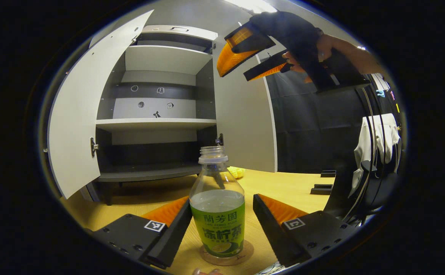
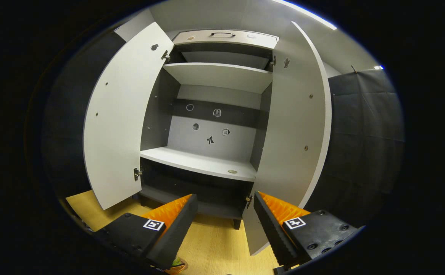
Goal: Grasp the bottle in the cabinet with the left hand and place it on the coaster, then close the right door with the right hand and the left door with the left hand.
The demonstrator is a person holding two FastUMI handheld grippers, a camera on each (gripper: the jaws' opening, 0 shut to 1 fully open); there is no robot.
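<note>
Straight ahead, the cabinet [image 2: 211,114] stands on the wooden tabletop [image 1: 283,187] with both doors swung wide: the left door [image 1: 81,114] and the right door [image 2: 291,126]. Its shelves are bare. Nearer, the bottle [image 1: 218,208] stands upright on the round coaster [image 1: 245,254], between the left claw's [image 1: 222,229] spread fingers, which sit just beside it without pressing it. High up near the right door's top edge, the right claw [image 2: 222,225] hangs with its fingers apart, gripping nothing.

Bright overhead strip light [image 1: 251,4], sharp focus, strong fisheye bending at edges.
</note>
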